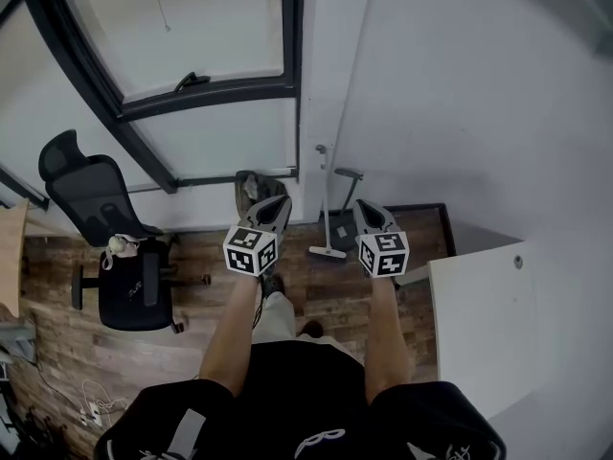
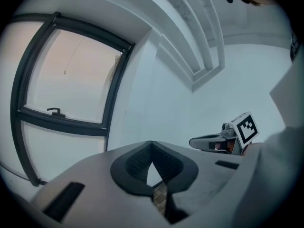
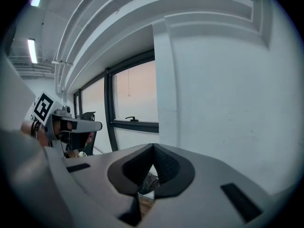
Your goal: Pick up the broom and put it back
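Observation:
The broom (image 1: pixel 329 250) stands against the white wall, its pale head on the wood floor and its thin handle rising up the wall, with a dark dustpan-like box (image 1: pixel 341 228) right behind it. Both grippers are held up at chest height, short of the broom. My left gripper (image 1: pixel 279 202) is to the broom's left, its fingertips meeting with nothing between them (image 2: pixel 151 144). My right gripper (image 1: pixel 363 205) is to the broom's right, also shut and holding nothing (image 3: pixel 153 147). Each gripper shows in the other's view, the right gripper (image 2: pixel 192 142) and the left gripper (image 3: pixel 97 125).
A black office chair (image 1: pixel 123 257) stands at the left below the dark-framed window (image 1: pixel 206 89). A dark bin (image 1: pixel 251 188) sits by the wall behind my left gripper. A white tabletop (image 1: pixel 488 324) fills the right. Cables (image 1: pixel 94 401) lie on the floor at the lower left.

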